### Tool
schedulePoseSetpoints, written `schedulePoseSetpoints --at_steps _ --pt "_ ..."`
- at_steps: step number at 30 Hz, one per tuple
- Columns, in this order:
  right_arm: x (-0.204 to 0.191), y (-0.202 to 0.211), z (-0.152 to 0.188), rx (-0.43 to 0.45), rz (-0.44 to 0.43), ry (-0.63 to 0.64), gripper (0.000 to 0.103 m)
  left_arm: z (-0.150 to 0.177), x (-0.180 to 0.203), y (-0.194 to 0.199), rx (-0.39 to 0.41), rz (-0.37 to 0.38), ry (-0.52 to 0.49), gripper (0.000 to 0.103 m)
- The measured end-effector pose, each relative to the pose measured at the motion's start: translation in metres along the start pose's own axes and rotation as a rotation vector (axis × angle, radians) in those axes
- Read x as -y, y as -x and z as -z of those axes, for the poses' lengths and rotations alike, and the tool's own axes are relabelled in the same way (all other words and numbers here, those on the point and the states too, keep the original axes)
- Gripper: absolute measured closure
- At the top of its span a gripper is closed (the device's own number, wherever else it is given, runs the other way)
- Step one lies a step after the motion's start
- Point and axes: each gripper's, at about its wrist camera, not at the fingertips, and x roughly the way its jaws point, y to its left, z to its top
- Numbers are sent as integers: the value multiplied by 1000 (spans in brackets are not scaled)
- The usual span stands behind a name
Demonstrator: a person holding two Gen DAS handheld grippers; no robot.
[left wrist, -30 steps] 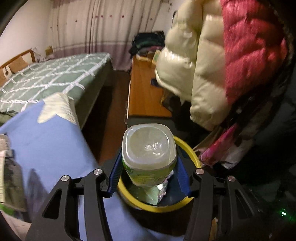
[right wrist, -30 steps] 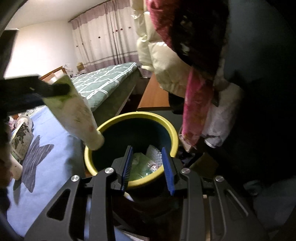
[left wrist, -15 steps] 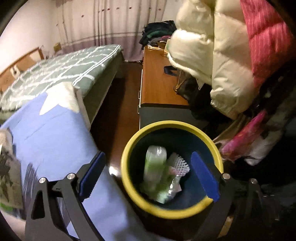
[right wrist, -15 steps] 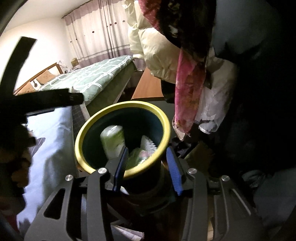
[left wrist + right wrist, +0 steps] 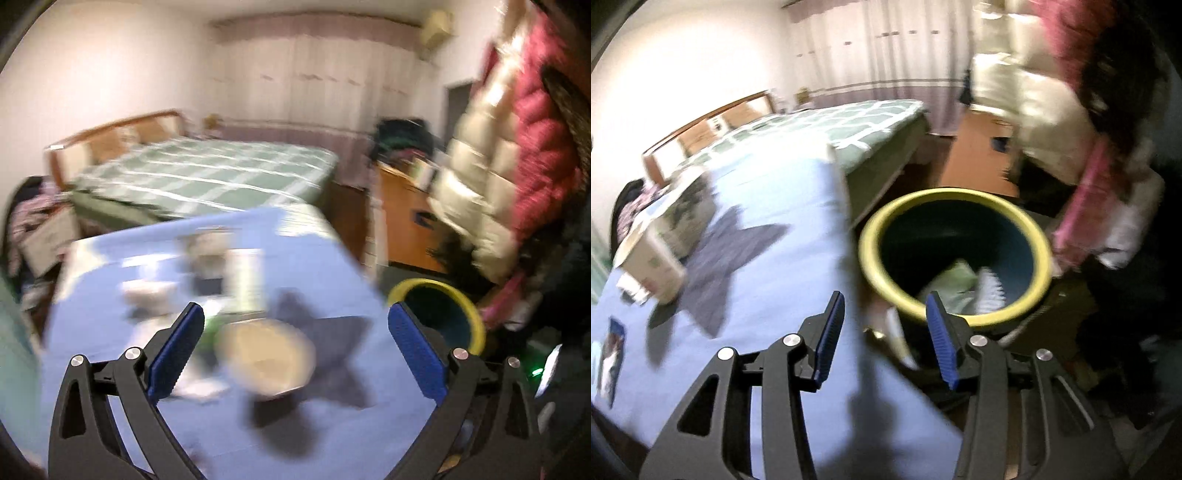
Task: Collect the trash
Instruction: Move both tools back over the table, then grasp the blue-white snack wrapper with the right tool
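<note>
— What is the bin [image 5: 955,254] made of?

— Smooth plastic, by the look: a matt yellow rim, a dark inside, crinkly wrappers [image 5: 955,282] in it.

— And the surface [image 5: 768,258]?

— Pale blue cloth, matt, with a grey star sewn or printed on. The box [image 5: 659,254] on it looks like cardboard — the headboard [image 5: 118,134] is varnished wood, the hanging jackets [image 5: 509,155] shiny quilted fabric.

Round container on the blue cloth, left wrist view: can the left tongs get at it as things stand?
Probably yes. The left tongs are open and empty, and the blurred round container lies between and just ahead of them on the blue cloth, with nothing visible in between.
</note>
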Motion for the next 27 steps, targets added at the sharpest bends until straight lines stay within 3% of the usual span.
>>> schedulePoseSetpoints --at_steps 2,5,11,14,19,27 --pt "-27 5 1 -2 -45 50 59 17 -42 20 16 -120 46 5" --pt "-68 12 3 -1 -129 127 59 41 -98 47 15 -222 136 5" --pt "-153 21 22 -38 -298 285 59 79 -170 89 32 -360 270 5" --pt "-190 28 30 -62 -384 343 59 91 -190 104 52 -400 300 5" --pt "-240 39 38 -57 -455 421 59 100 -200 111 67 -412 308 5" --pt "-290 11 44 -157 -467 443 59 109 -206 111 63 -419 321 5"
